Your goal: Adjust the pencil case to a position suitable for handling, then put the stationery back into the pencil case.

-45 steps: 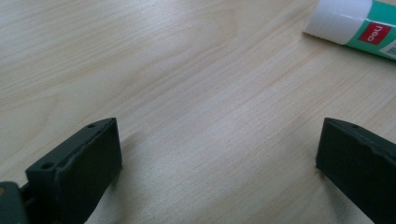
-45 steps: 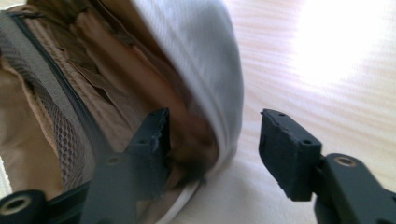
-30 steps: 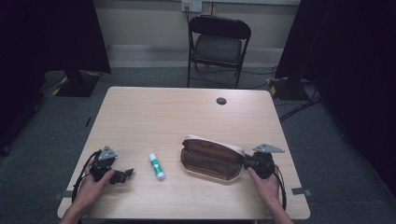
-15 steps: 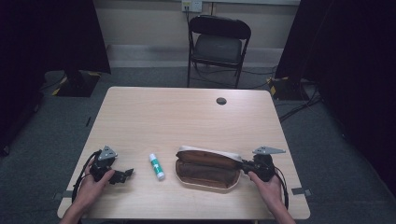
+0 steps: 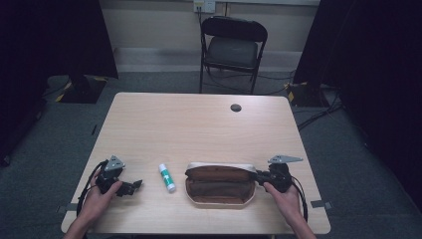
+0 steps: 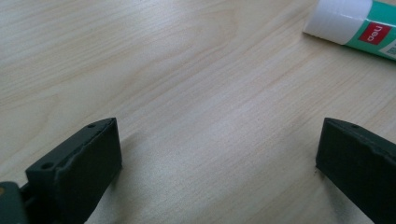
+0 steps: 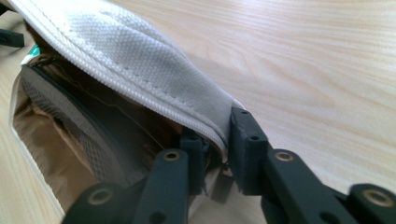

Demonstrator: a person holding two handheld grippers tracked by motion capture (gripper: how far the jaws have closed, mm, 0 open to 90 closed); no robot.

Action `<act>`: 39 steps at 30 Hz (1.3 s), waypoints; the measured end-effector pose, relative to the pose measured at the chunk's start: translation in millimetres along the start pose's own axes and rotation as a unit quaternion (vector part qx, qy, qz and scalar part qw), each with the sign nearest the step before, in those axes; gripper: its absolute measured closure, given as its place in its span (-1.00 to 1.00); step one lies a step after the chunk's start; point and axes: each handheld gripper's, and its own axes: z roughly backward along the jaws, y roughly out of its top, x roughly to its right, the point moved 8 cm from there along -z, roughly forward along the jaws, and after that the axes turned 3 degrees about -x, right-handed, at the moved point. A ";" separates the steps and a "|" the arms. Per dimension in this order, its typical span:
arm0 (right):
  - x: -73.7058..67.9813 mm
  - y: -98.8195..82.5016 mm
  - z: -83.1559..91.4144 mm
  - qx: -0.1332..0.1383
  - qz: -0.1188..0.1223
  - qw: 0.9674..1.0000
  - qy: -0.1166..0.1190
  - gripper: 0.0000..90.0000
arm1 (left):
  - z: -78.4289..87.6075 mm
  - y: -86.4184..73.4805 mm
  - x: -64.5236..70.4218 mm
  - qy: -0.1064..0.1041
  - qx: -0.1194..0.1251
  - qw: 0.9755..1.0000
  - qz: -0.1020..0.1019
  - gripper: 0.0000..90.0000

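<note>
On the table [image 5: 199,119], the open pencil case [image 5: 220,185] lies at 6 o'clock, the glue stick [image 5: 167,178] just beside it at its 9 o'clock. The right gripper [image 5: 259,176] clamps the case's white edge [image 7: 154,74], holding it open. The left gripper [image 5: 133,186] rests with jaws wide apart and empty. I judge that the left must next take the glue stick and put it inside the case.

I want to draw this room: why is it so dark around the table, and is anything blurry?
High view: light falls on the table, the room around stays dark. Left gripper view: glue stick looks sharp. Right gripper view: pouch weave is sharp, its far end blurs.
</note>
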 end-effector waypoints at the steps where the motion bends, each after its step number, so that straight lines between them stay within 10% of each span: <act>1: -1.3 0.9 -1.1 0.000 0.002 1.000 -0.006 0.57 | -0.1 0.1 -0.1 -0.001 0.000 1.000 -0.001 -1.00; 18: -13.2 -8.0 32.6 0.025 0.022 0.999 -0.037 -0.36 | -1.1 1.1 -0.2 -0.002 0.000 1.000 0.000 -1.00; 31: 53.1 -38.5 39.3 -0.012 -0.023 0.992 -0.126 -0.52 | -0.6 2.7 1.3 0.004 0.001 1.000 0.002 -0.94; 39: 64.3 -42.8 24.3 -0.041 -0.006 0.986 -0.160 -0.54 | 4.0 8.4 7.3 0.001 0.003 1.000 0.009 -0.59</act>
